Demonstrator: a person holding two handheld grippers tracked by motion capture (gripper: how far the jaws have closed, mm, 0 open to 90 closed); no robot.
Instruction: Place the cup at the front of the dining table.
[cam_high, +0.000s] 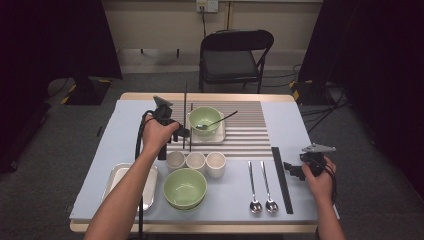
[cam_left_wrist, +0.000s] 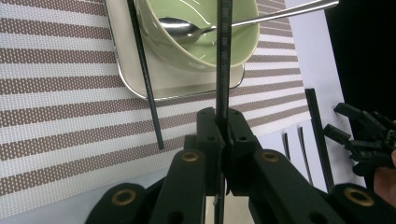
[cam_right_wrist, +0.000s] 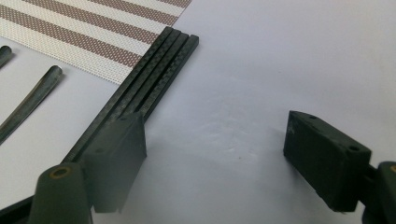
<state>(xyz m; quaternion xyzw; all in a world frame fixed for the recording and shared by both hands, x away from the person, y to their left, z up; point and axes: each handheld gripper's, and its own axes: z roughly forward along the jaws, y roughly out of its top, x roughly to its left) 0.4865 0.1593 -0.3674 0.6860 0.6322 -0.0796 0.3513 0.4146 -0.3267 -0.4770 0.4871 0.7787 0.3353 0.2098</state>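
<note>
- While your left gripper (cam_left_wrist: 223, 135) is clamped tight on 1 black chopstick (cam_left_wrist: 223, 70), that stick's long axis runs straight away from the jaws, up the middle of the left gripper view and across the green bowl (cam_left_wrist: 205, 44).
- In the high view the held chopstick stands as a thin dark line in the upper middle of the frame, just left of the bowl's tray (cam_high: 220, 136); its mate, the second chopstick (cam_left_wrist: 145, 74), already lies on the striped mat (cam_left_wrist: 60, 93), parallel and slightly left.
- So the move ahead, as I judge it, turns on keeping your stick parallel to that 1 and setting it down just beside it, not across the tray rim.
- A spoon (cam_left_wrist: 187, 29) rests in the bowl with its handle pointing to the upper right of the frame; keep the stick's far end clear of it.
- Your right gripper (cam_right_wrist: 215, 154) hangs with its jaws wide apart and nothing between them, at the lower right of the high view, just right of the remaining chopsticks (cam_right_wrist: 149, 84), whose long axis runs toward the upper left of the right gripper view.
</note>
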